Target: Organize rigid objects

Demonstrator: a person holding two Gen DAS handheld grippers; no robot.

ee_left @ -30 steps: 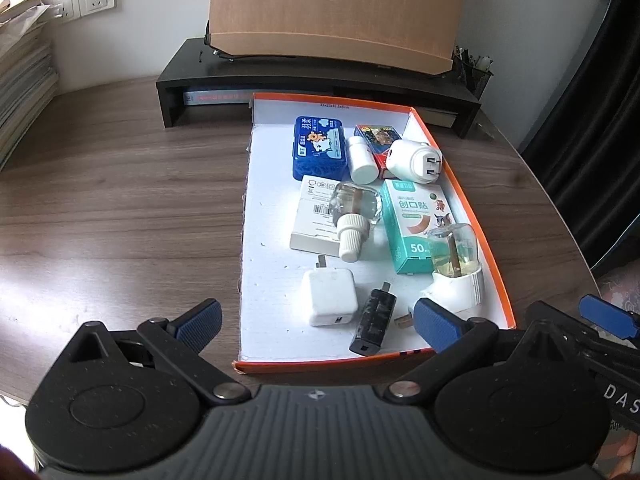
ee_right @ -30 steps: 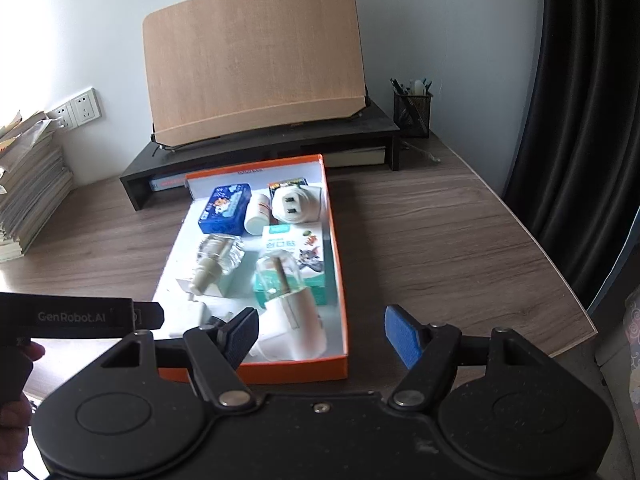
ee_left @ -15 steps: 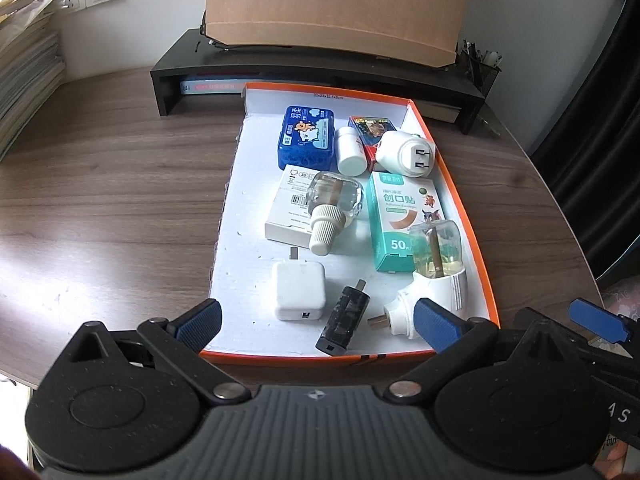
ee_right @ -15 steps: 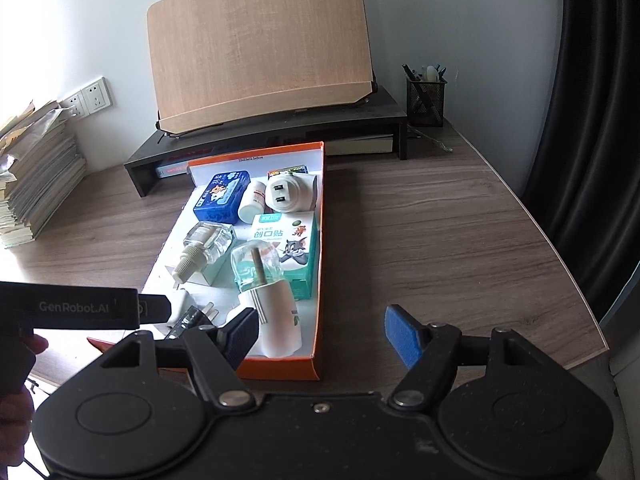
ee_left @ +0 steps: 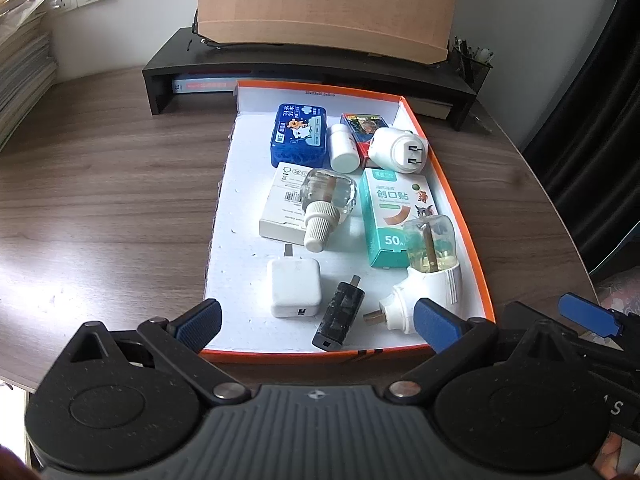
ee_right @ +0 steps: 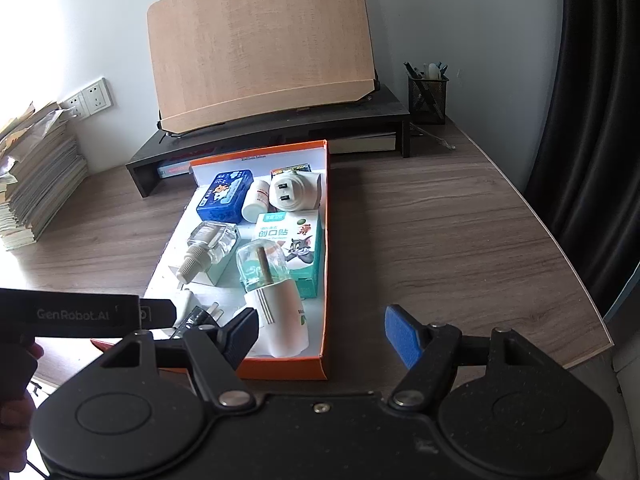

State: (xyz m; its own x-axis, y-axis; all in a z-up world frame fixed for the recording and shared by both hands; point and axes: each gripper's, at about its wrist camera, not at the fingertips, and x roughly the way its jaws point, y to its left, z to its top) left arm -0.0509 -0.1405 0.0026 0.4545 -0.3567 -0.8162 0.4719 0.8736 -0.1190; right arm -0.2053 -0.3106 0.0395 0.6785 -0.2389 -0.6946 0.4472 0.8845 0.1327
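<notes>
— Left gripper (ee_left: 316, 320)?
— Spread wide, gripping nothing; hanging above the near rim of the orange tray (ee_left: 460, 216).
— Right gripper (ee_right: 320, 334)?
— Likewise wide apart, empty; poised over the tray's near right corner.
— Rigid objects?
— All lying inside the tray: white charger (ee_left: 294, 288), black adapter (ee_left: 340, 316), teal box (ee_left: 394, 212).

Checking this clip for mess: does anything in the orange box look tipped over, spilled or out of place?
Nothing spilled or broken. The clear bottle lies tipped on a white carton, and the plug-in vaporizer lies on its side against the teal box. Items are loosely scattered in the orange box.
</notes>
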